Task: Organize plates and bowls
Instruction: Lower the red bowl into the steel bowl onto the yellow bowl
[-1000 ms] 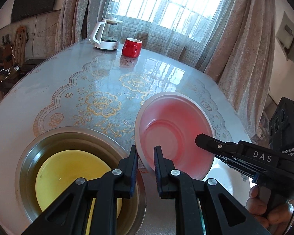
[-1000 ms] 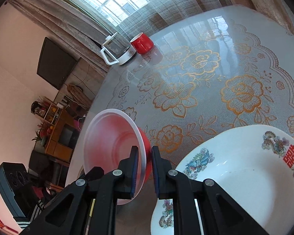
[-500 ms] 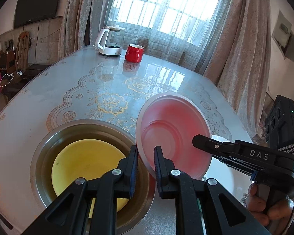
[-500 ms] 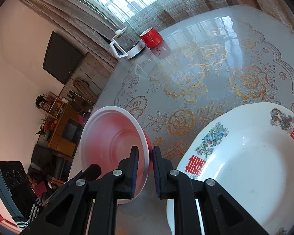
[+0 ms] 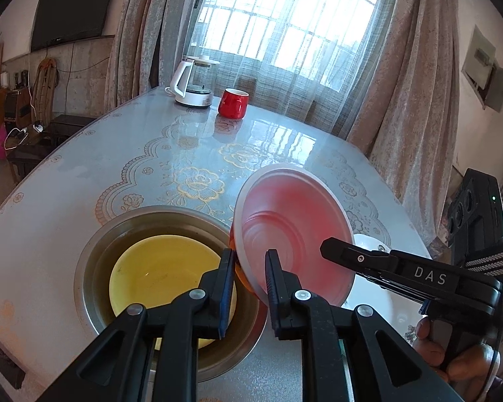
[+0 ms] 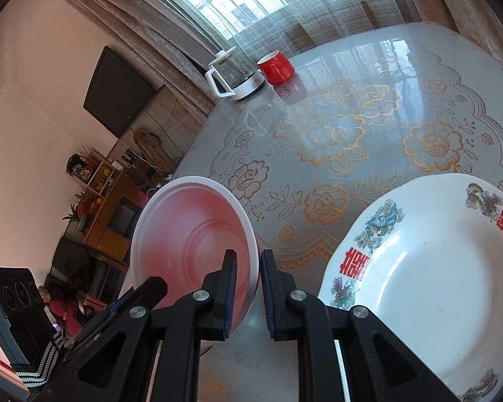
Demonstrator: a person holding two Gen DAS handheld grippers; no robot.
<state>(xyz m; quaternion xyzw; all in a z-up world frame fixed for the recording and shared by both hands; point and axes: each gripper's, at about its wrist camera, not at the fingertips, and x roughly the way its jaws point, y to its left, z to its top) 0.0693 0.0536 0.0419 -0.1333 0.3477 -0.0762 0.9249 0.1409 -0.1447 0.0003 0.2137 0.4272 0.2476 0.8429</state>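
Observation:
A red plastic bowl with a white rim (image 5: 291, 231) hangs tilted in the air between both grippers. My left gripper (image 5: 249, 268) is shut on its near rim. My right gripper (image 6: 248, 273) is shut on the opposite rim of the same bowl (image 6: 191, 234); its body shows in the left wrist view (image 5: 415, 274). Below to the left, a yellow bowl (image 5: 157, 271) sits inside a steel basin (image 5: 94, 258). A white patterned plate (image 6: 429, 284) lies on the table under and right of the right gripper.
A white kettle (image 5: 194, 82) and a red mug (image 5: 233, 103) stand at the table's far edge near the curtained window. The table (image 5: 84, 181) has a floral lace cover. Furniture and a wall TV stand to the left.
The red bowl has risen and tilted more upright, held by both grippers. Both cameras have lifted, so the basin and plate sit lower and farther in view.

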